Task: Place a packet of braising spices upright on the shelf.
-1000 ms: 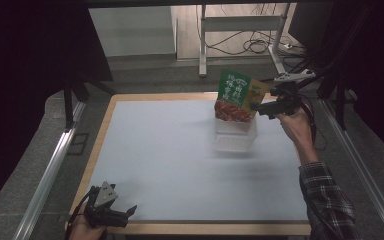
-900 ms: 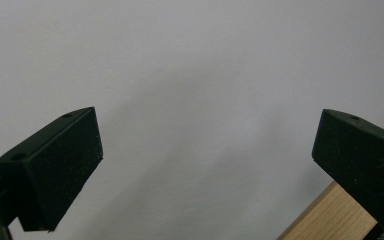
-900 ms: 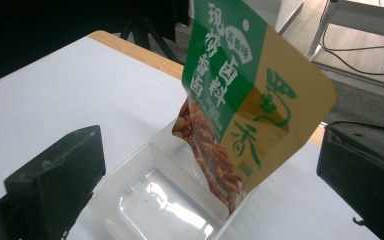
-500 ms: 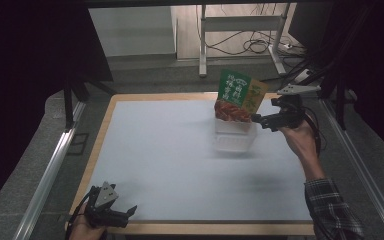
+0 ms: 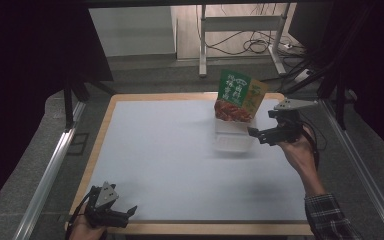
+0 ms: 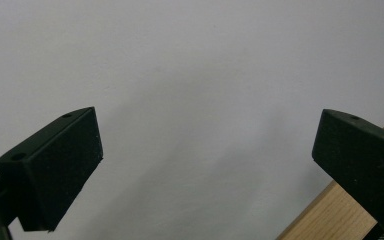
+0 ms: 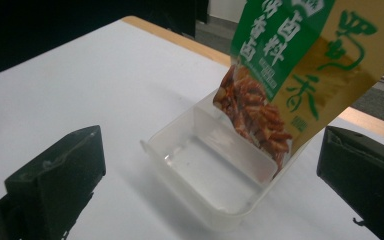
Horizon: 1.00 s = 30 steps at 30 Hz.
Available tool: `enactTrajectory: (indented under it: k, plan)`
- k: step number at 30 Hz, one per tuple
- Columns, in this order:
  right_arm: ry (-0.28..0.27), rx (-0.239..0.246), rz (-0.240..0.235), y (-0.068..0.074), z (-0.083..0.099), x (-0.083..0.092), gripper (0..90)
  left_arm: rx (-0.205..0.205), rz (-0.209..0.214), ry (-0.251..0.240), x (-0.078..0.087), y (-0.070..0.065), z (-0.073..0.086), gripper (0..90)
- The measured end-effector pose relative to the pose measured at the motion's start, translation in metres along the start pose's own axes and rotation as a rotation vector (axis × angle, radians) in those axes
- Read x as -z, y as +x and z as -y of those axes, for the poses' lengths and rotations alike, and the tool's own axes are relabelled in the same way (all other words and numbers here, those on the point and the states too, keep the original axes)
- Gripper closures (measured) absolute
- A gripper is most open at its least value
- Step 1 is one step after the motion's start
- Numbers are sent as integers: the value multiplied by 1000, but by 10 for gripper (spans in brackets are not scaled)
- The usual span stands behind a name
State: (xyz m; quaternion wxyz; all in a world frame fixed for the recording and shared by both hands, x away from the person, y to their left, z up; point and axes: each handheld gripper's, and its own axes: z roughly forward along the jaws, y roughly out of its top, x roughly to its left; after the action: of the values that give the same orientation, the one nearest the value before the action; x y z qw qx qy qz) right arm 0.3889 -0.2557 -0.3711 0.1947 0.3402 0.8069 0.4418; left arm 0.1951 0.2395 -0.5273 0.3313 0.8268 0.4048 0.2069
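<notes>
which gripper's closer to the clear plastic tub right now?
Right. The right gripper hovers just beside the clear tub, jaws open toward it, the snack packet standing in it. The left gripper sits at the table's near-left edge, far across the table.

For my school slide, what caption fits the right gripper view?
Open right gripper facing a snack packet standing in a clear plastic tub.

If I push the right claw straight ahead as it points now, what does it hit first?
Probably the clear plastic tub, near its front rim; the right claw is open toward it. The snack packet leans in the tub's far end.
</notes>
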Motion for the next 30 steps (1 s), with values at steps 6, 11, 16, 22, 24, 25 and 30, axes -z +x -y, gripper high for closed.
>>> enactTrajectory:
  k: [6,11,16,22,24,25,30]
  plan:
    - [0,3,-9,10,13,3,0,-3,-1,1,0,0,0,0]
    - [-10,-2,-13,17,25,5,0,-2,-1,2,0,0,0,0]
    - [-4,-12,-4,23,38,9,0,-5,-1,4,0,0,0,0]
    - [5,-9,8,32,50,13,0,-6,-2,4,0,-1,0,0]
    - [5,-9,4,35,54,14,0,-6,-2,4,0,-1,0,0]
    - [7,-7,4,36,55,15,0,-7,-2,4,0,-1,0,0]
    - [22,12,4,46,63,18,0,-6,-3,5,-1,-1,0,0]
